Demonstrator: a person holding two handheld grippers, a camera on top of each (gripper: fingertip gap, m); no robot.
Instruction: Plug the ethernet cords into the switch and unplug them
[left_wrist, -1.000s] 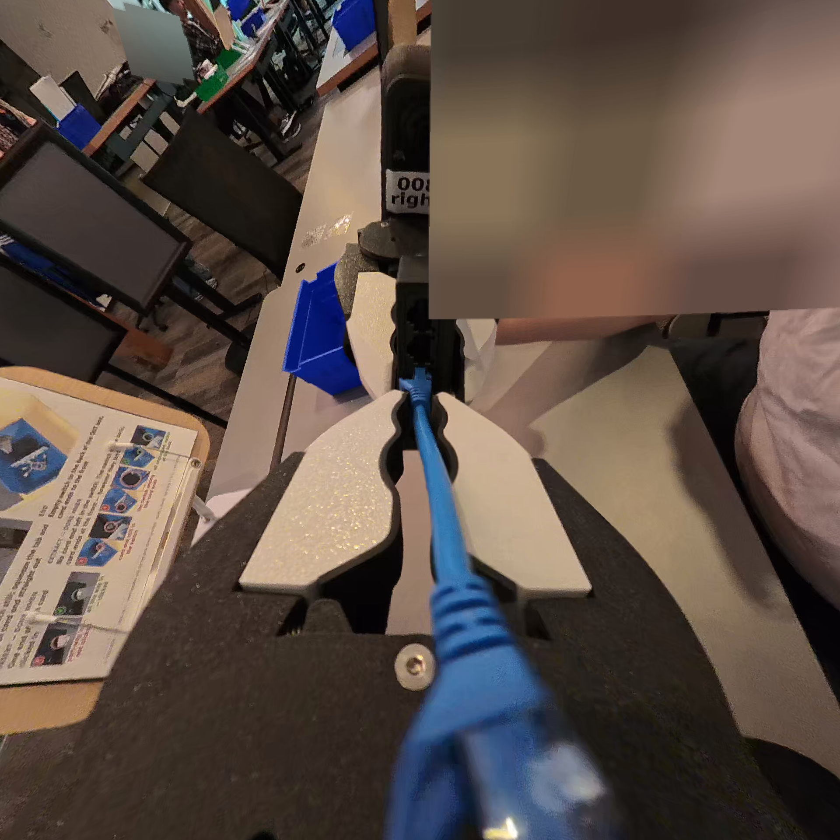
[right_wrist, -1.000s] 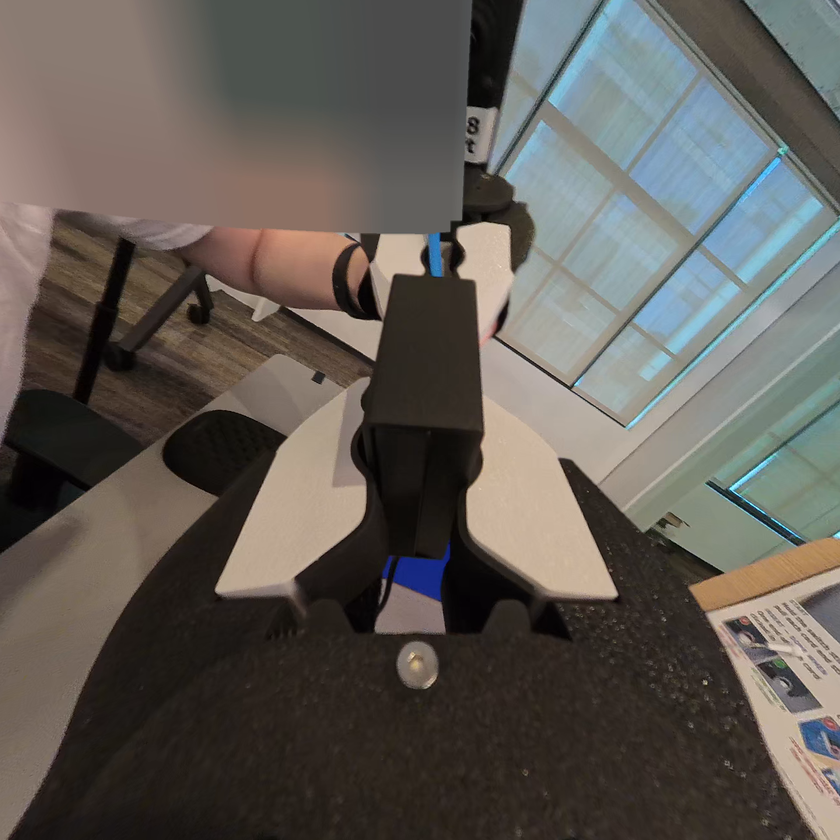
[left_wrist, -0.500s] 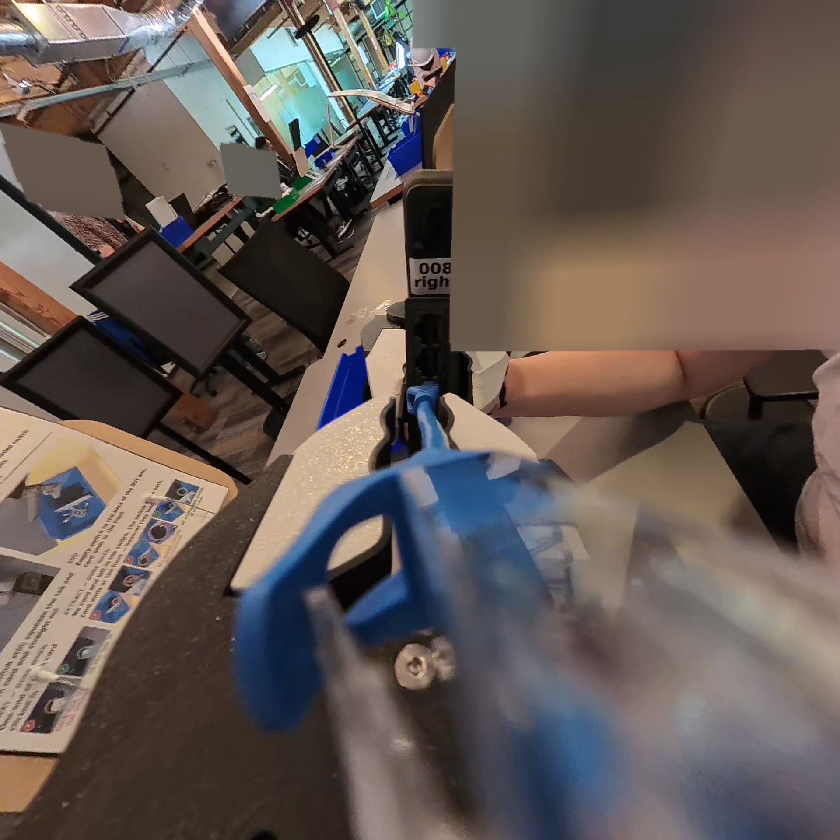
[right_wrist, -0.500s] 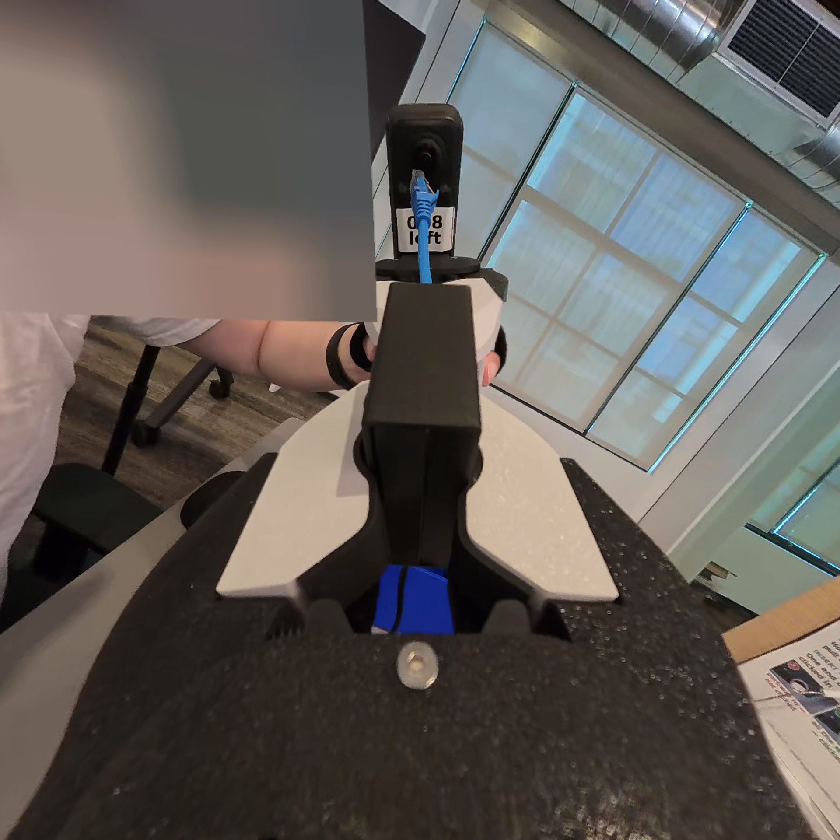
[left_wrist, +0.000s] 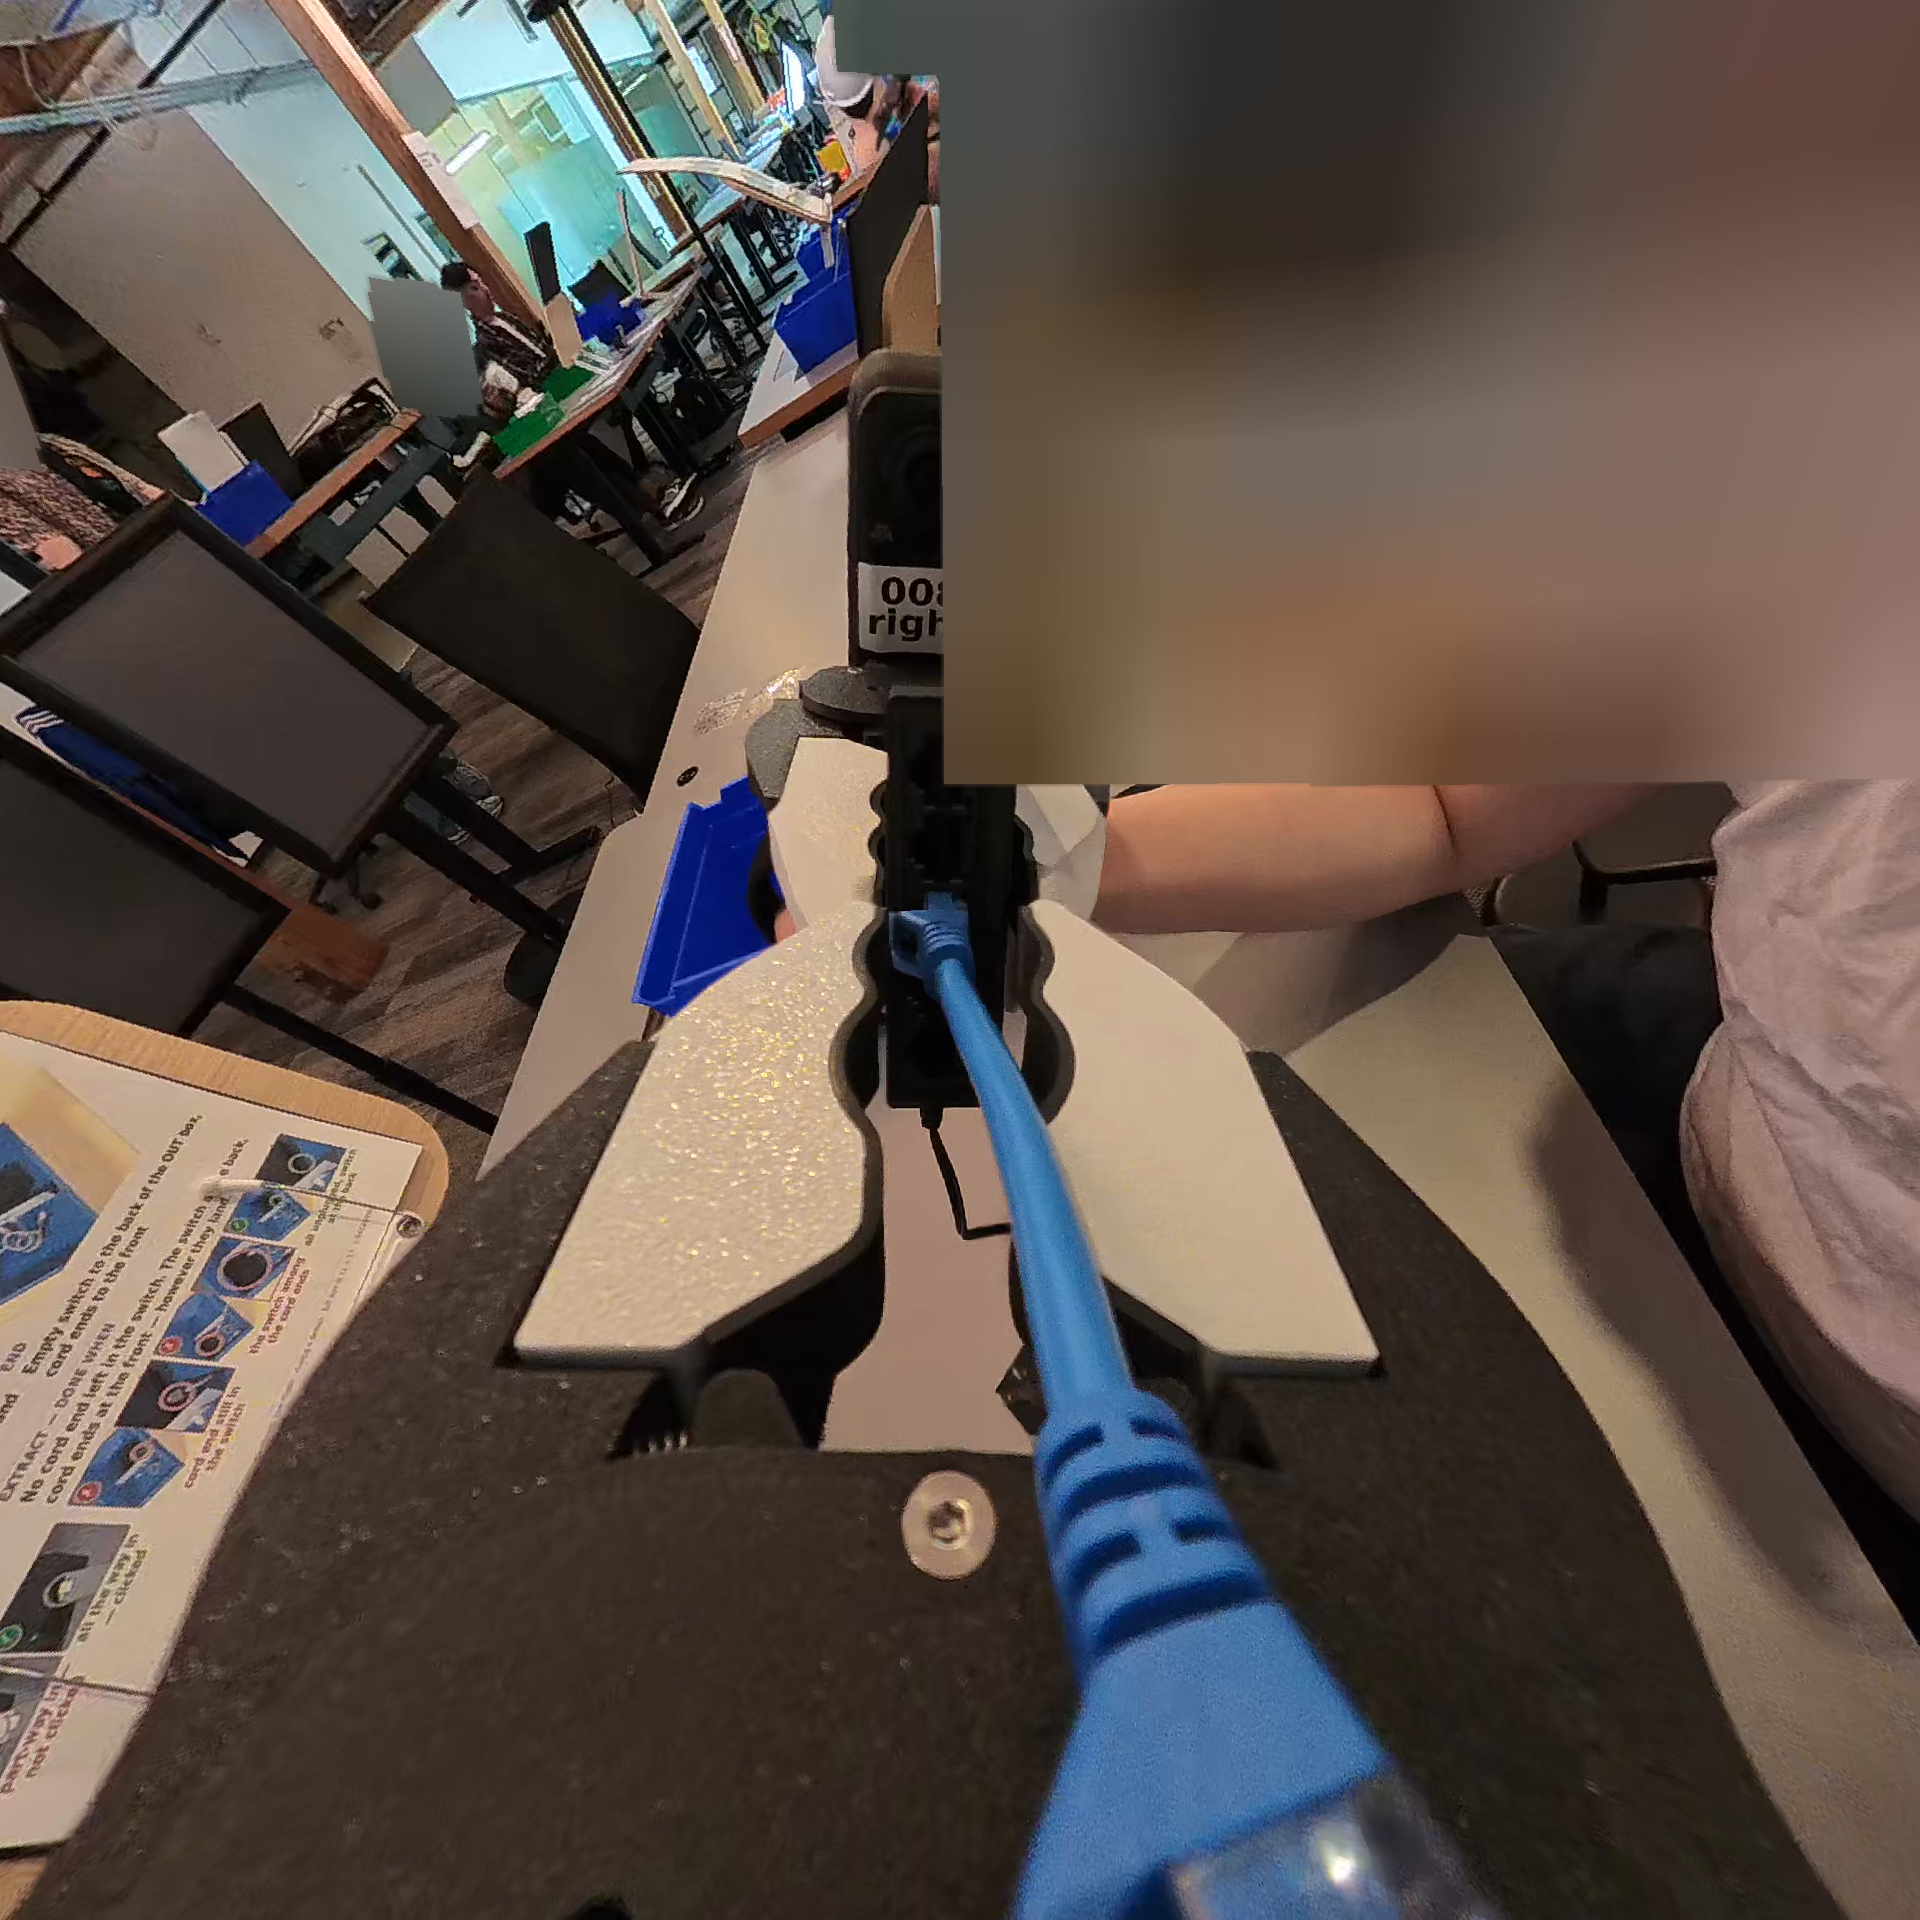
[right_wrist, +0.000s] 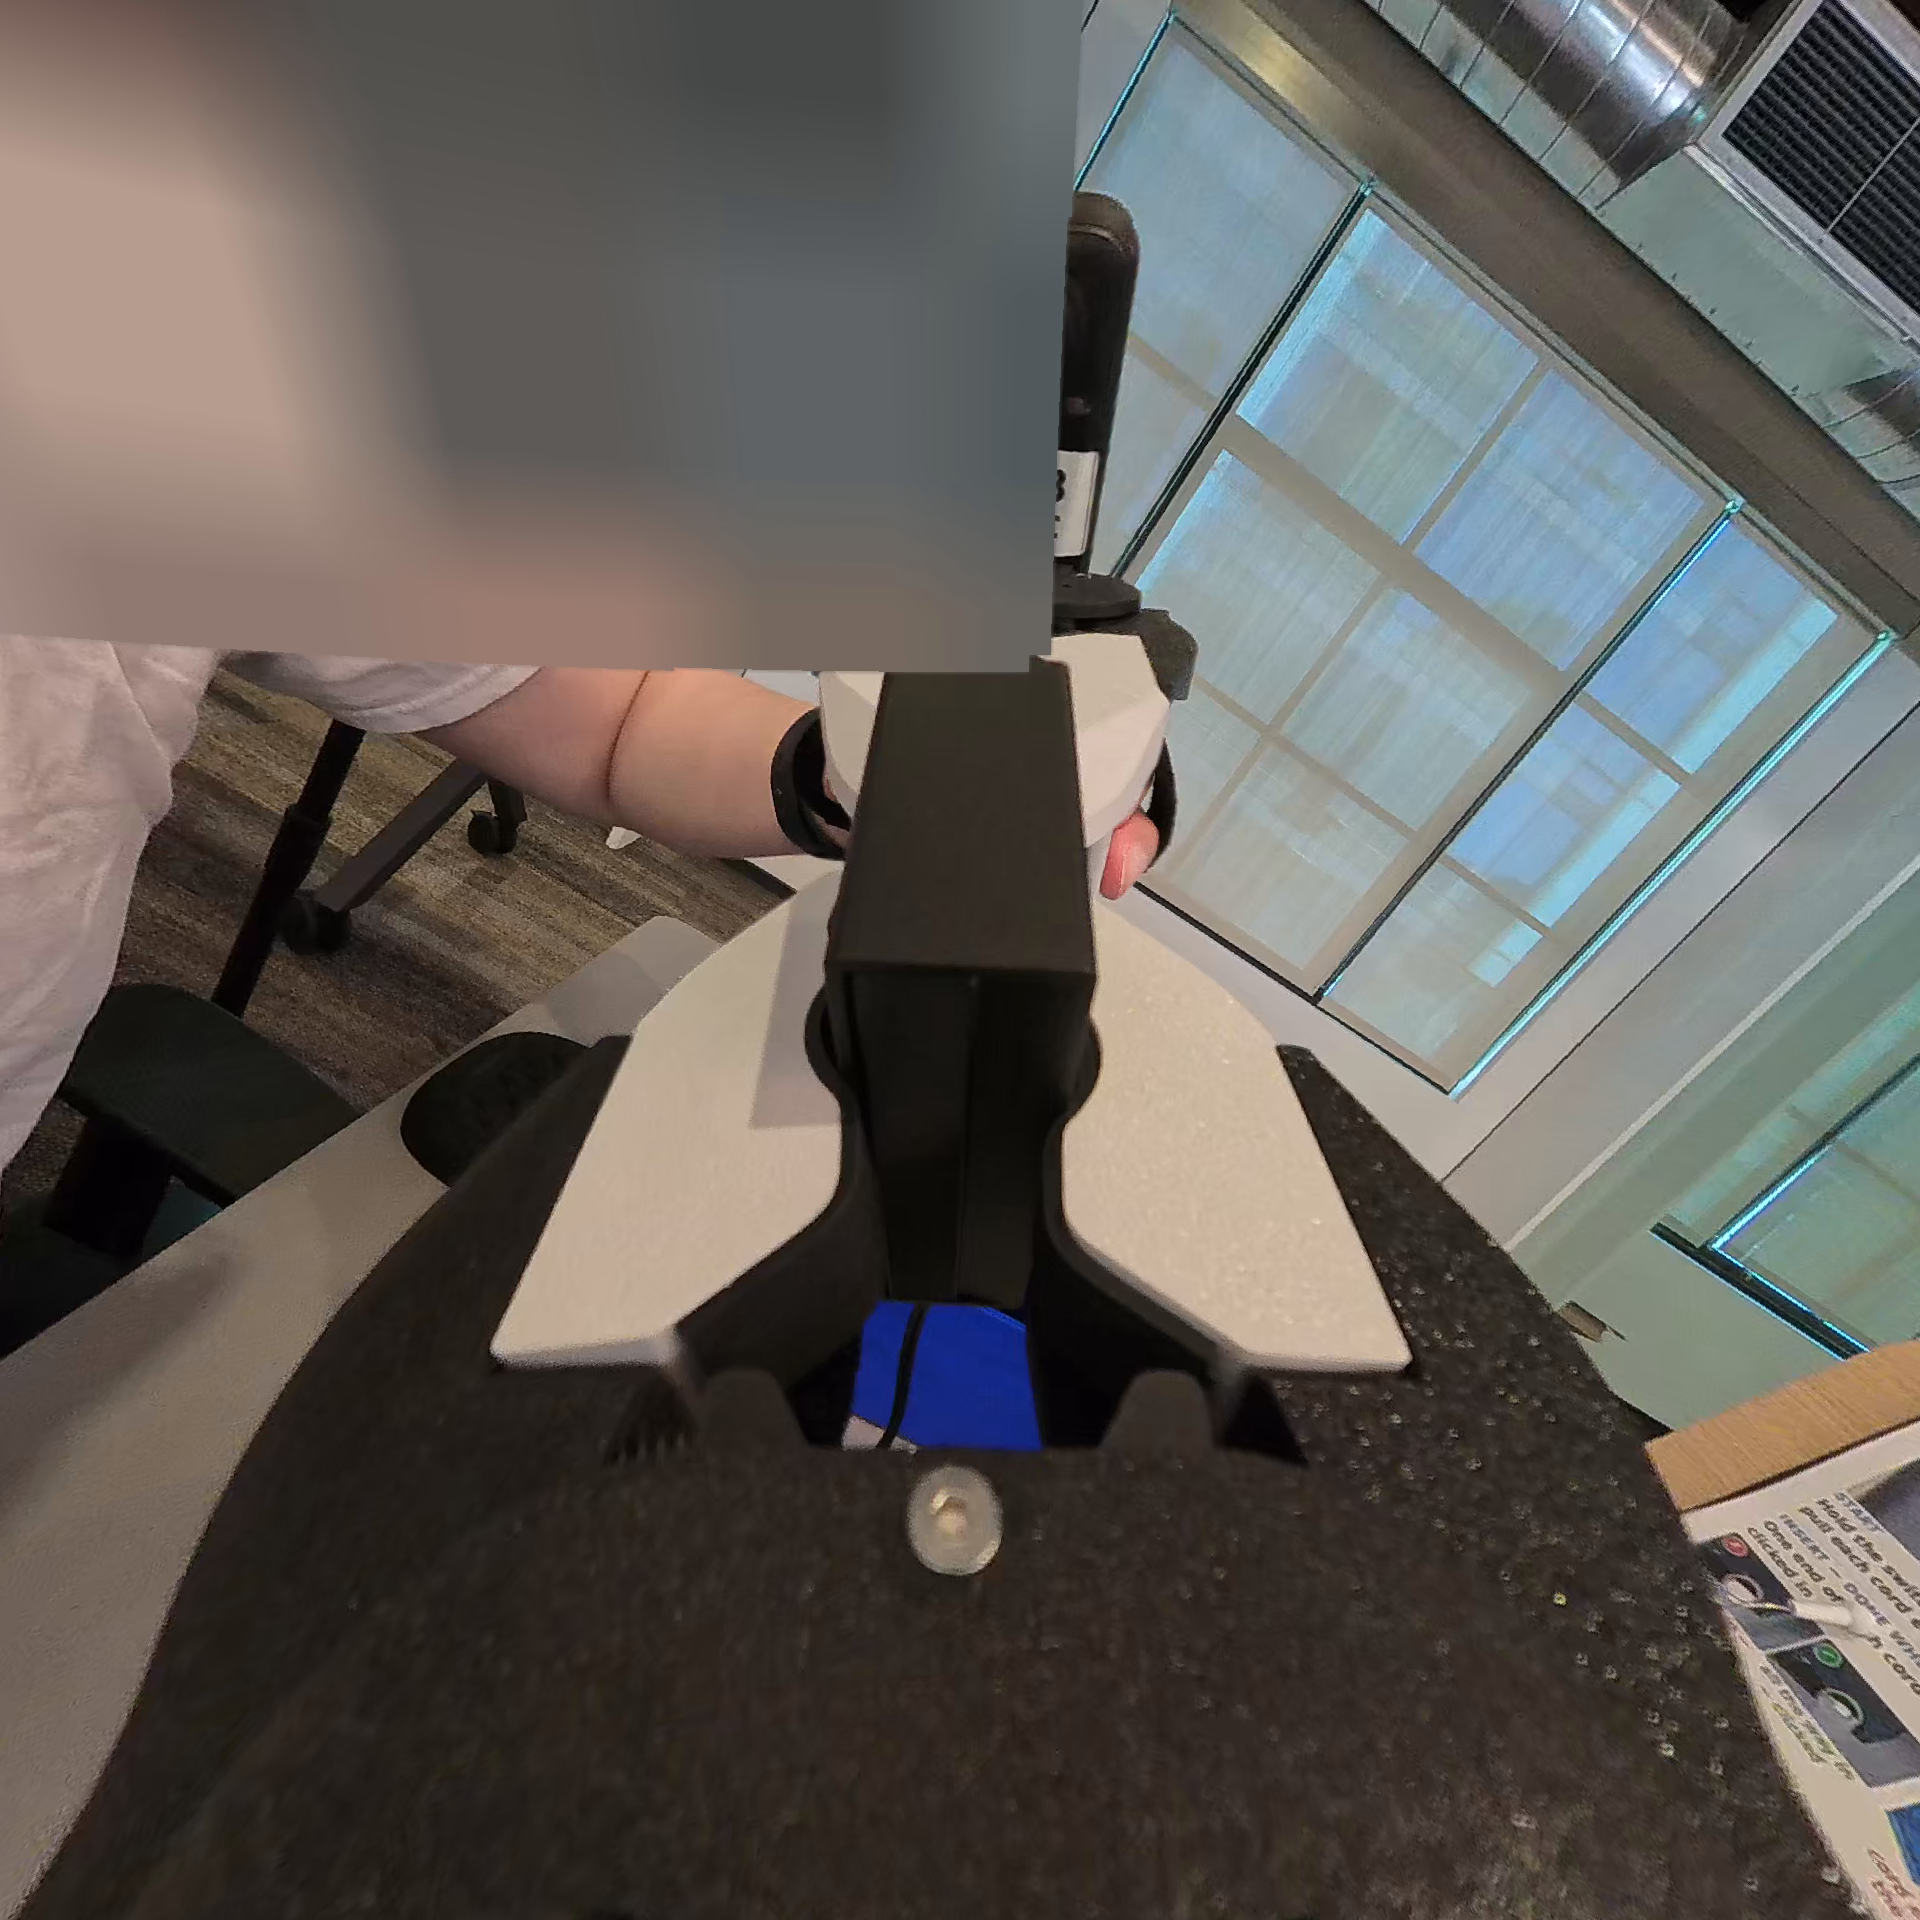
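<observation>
At the centre of both wrist views, your right gripper (right_wrist: 961, 997) is pinching the black box-shaped switch (right_wrist: 966, 862), while your left gripper (left_wrist: 951, 935) is standing spread around the plugged-in blue ethernet cord (left_wrist: 1029, 1164).

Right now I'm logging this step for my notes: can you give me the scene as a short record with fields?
Switch: black box, clamped in the right tool
Cord: blue ethernet cord, one plug seated in a switch port
Left tool: open, fingers apart either side of the cord, not pinching it
Free plug: close to the left camera
Background: blue bin on the grey table
</observation>
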